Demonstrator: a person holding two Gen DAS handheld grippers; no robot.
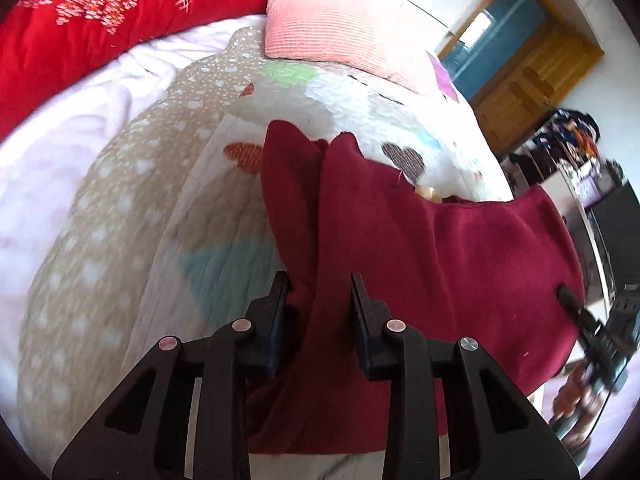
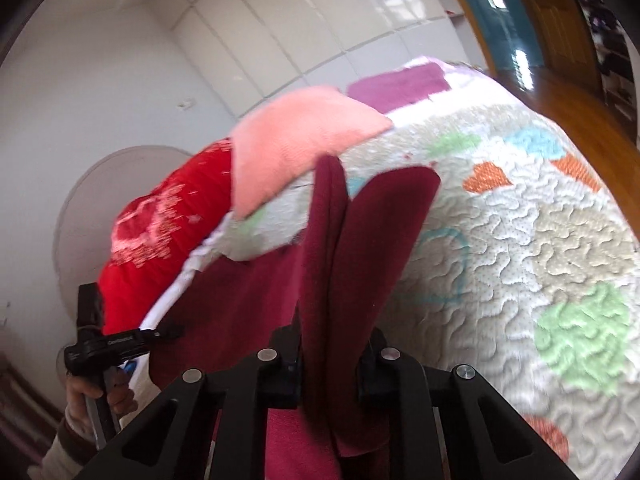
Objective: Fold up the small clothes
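Maroon garment (image 1: 420, 248): lower hem running under the left gripper (image 1: 320, 292), shape unreadable.
Small pale item (image 1: 430, 194): peeking behind the garment's fold, unidentifiable.
Clutter (image 1: 568, 140) right of garment: blurring, indistinct.
Person's hand (image 2: 96, 396): being cropped by the frame edge.

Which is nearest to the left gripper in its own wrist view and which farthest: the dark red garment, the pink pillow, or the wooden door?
1. dark red garment: between the fingers of the left gripper.
2. pink pillow: farther up the bed, top centre.
3. wooden door: beyond the bed, upper right.
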